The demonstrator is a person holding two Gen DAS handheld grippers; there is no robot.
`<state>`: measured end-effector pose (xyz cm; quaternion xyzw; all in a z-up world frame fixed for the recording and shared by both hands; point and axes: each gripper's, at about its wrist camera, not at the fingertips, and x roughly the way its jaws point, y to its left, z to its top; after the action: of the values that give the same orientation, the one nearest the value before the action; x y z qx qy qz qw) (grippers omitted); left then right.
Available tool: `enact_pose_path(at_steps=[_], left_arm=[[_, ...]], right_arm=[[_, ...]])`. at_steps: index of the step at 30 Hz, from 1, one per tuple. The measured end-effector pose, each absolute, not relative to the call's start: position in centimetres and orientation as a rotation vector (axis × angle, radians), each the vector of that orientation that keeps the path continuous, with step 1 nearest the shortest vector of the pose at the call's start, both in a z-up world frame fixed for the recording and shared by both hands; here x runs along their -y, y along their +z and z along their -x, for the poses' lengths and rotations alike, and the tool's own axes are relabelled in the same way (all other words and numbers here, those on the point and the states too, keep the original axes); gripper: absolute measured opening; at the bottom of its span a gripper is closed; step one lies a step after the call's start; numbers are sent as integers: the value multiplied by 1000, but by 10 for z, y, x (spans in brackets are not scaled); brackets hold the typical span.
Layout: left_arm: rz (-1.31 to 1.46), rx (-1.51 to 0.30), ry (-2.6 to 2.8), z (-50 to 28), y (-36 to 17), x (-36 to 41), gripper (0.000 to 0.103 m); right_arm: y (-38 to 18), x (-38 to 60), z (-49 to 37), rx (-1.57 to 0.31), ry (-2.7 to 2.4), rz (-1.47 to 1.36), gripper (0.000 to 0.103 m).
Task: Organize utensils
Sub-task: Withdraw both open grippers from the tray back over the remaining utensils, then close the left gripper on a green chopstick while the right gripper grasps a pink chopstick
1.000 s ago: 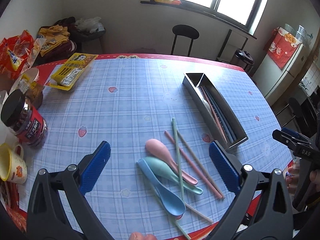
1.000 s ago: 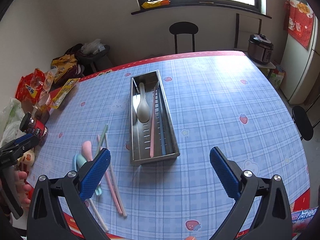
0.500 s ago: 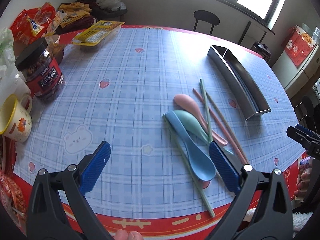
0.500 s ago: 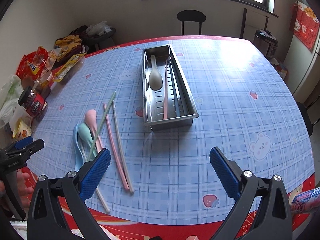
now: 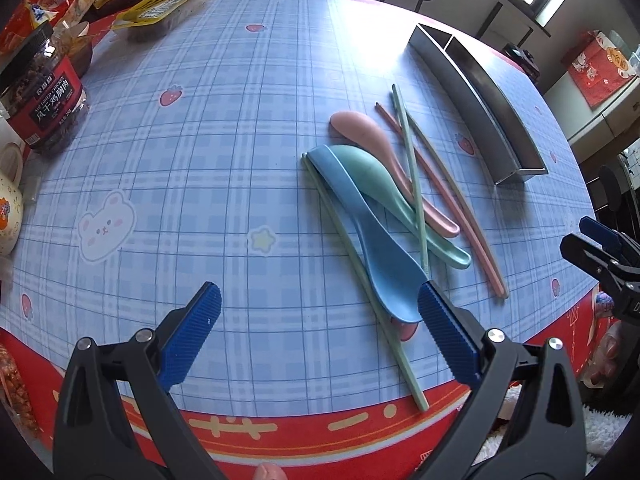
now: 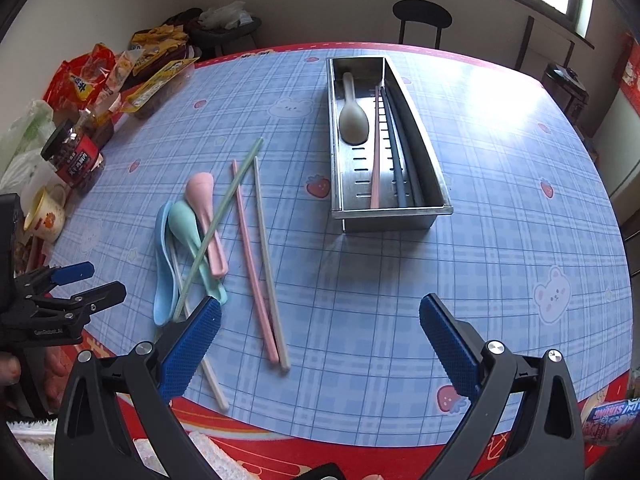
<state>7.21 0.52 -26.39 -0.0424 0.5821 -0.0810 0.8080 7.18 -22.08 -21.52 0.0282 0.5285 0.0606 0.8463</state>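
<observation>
A blue spoon (image 5: pixel 372 240), a green spoon (image 5: pixel 384 192) and a pink spoon (image 5: pixel 372 136) lie in a loose heap with several chopsticks (image 5: pixel 414 176) on the checked tablecloth. A steel tray (image 6: pixel 424 152) holds a grey spoon (image 6: pixel 353 118) and a few chopsticks. My left gripper (image 5: pixel 318 340) is open and empty, low over the table's near edge, its right finger beside the blue spoon's bowl. My right gripper (image 6: pixel 320 344) is open and empty, in front of the tray, with the heap (image 6: pixel 192 240) at its left.
A snack jar (image 5: pixel 44 96), a yellow mug (image 5: pixel 6 208) and snack packets (image 5: pixel 164 4) stand at the table's left side. The red table edge (image 5: pixel 280 432) is close below the left gripper. A black stool (image 6: pixel 422 16) stands behind the table.
Both grippers have pulled back and lowered towards the table's near edge. The left one now sits close to the heap of spoons. Both stayed open and nothing on the table moved.
</observation>
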Motion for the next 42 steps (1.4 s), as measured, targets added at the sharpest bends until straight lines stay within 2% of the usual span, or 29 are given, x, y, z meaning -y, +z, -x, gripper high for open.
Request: enact_pose_path(at_steps=[11, 15, 16, 18, 24, 29, 42], left_arm=[[43, -1299, -176, -45, -278, 4, 97], [17, -1301, -201, -38, -280, 14, 95], [13, -1302, -211, -36, -281, 17, 94], [-1, -1306, -233, -36, -282, 23, 81], [-61, -1310, -257, -38, -288, 42, 69], [-117, -1302, -234, -44, -295, 54, 69], [-182, -1267, -203, -57, -303, 73, 69]], right_arm=[[-235, 204, -57, -1176, 254, -89, 96], [-239, 198, -53, -1189, 280, -79, 87], [-240, 197, -52, -1190, 284, -79, 85], [-240, 197, -50, -1191, 288, -80, 84], [-240, 202, -45, -1190, 285, -90, 82], [-239, 208, -40, -1188, 272, -99, 81], [-241, 215, -39, -1196, 260, -117, 72]])
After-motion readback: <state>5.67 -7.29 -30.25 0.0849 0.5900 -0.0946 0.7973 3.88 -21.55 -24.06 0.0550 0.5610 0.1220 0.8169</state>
